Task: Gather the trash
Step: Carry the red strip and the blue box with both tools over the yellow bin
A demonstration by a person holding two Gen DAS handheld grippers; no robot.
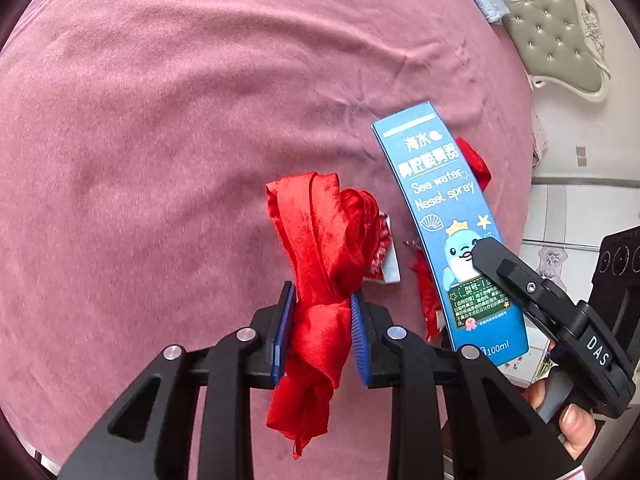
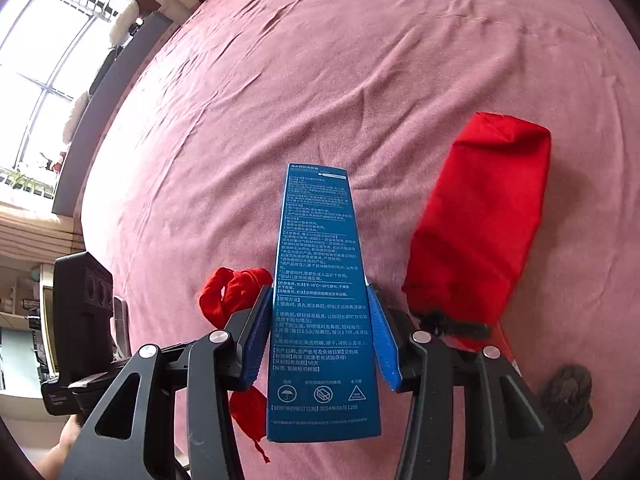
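Under both of our grippers spreads a pink bedsheet [image 1: 180,100], lightly creased, filling most of each view. At its far corner in the left wrist view we see a grey tufted headboard [image 1: 548,28]; in the right wrist view a bright window [image 2: 48,60] stands beyond the bed's edge.

Next in size is a red drawstring pouch [image 2: 484,216], which we see to the right of the right gripper, its dark cord [image 2: 452,326] bunched at the near end.

Our right gripper [image 2: 320,328] is clamped on a blue sea water nasal spray box [image 2: 320,300], 1 blue pad [image 2: 384,344] pressed to each long side, the box pointing away from the camera above the sheet. The left wrist view shows the same box [image 1: 452,208] upright just to the right, with a black finger across its cartoon dolphin.

Our left gripper [image 1: 322,332] is closed tight on a twisted red satin ribbon [image 1: 320,264], which loops above the 2 pads and hangs below them. A small red-and-white wrapper [image 1: 386,256] shows just behind the ribbon; whether it lies on the sheet we cannot tell.
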